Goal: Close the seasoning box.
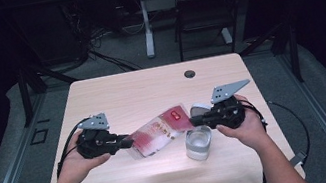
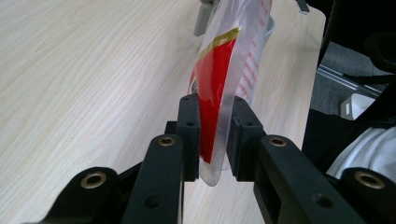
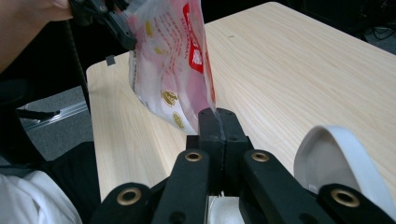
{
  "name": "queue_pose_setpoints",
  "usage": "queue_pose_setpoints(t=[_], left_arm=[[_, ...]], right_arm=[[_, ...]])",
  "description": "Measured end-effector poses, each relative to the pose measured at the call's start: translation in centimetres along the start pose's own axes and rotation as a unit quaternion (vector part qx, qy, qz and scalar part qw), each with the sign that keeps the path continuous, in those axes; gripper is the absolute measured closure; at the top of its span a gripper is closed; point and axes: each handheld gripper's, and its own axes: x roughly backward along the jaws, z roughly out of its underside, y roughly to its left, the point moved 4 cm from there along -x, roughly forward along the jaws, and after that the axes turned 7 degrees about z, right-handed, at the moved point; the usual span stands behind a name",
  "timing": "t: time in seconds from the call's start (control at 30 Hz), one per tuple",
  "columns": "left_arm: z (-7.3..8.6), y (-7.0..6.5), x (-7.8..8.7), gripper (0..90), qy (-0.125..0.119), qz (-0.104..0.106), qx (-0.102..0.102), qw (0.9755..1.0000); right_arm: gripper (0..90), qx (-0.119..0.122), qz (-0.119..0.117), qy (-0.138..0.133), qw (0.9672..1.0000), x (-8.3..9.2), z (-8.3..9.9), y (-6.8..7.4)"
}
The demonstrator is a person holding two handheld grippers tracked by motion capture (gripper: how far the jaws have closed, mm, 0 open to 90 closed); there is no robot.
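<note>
A pale wood-grain desk [image 1: 115, 92] with rounded corners and a small dark cable hole [image 1: 190, 73] near its far edge stands on grey carpet in a dim room. Behind it are a black chair [image 1: 202, 8], a white desk leg [image 1: 146, 23] and loose cables on the floor.

Held up over the desk between the two hands is a clear plastic pouch printed in red and white [image 1: 162, 129]. The left gripper [image 1: 126, 141] has its fingers [image 2: 189, 126] clenched on one end of the pouch. The right gripper [image 1: 195, 121] has its fingers [image 3: 208, 126] pressed tight together on the pouch's other edge. Just below the right gripper a clear glass cup [image 1: 197, 143] stands on the desk, with a white curved lid [image 3: 334, 147] beside the fingers.
</note>
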Motion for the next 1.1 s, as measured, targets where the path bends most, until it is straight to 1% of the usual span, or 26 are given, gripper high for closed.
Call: queue_pose_setpoints(t=[0.17, 0.33, 0.43, 0.63, 0.73, 0.93, 0.97, 1.1], left_arm=[[0.7, 0.3, -0.6, 77.3, -0.002, 0.004, 0.007, 1.0000], [1.6, 0.7, -1.4, 77.2, 0.000, 0.007, 0.012, 0.9999], [1.8, 0.7, -1.8, 76.9, 0.000, 0.005, 0.011, 0.9999], [2.2, 0.7, -2.1, 75.8, 0.006, -0.001, 0.006, 1.0000], [2.4, 0.6, -2.3, 75.4, 0.005, -0.005, 0.005, 1.0000], [2.7, 0.6, -2.6, 73.7, 0.005, -0.008, 0.005, 0.9999], [2.8, 0.6, -2.6, 73.4, 0.009, -0.008, 0.004, 0.9999], [3.0, 0.6, -2.7, 71.9, 0.007, -0.010, 0.004, 0.9999]], right_arm=[[90.0, 0.011, 0.005, 0.003, 0.9999, 0.1, -1.0, 0.3], [90.0, 0.034, 0.010, 0.016, 0.9992, 0.1, -2.0, 0.6], [90.0, 0.045, 0.016, 0.025, 0.9985, 0.0, -2.5, 0.8], [90.0, 0.054, 0.019, 0.027, 0.9980, 0.0, -2.8, 1.2], [90.0, 0.057, 0.020, 0.026, 0.9978, 0.1, -3.0, 1.4], [90.0, 0.078, 0.026, 0.035, 0.9960, 0.1, -3.8, 2.1], [90.0, 0.080, 0.026, 0.036, 0.9958, 0.0, -3.9, 2.2], [90.0, 0.086, 0.027, 0.035, 0.9953, 0.0, -4.2, 2.4]])
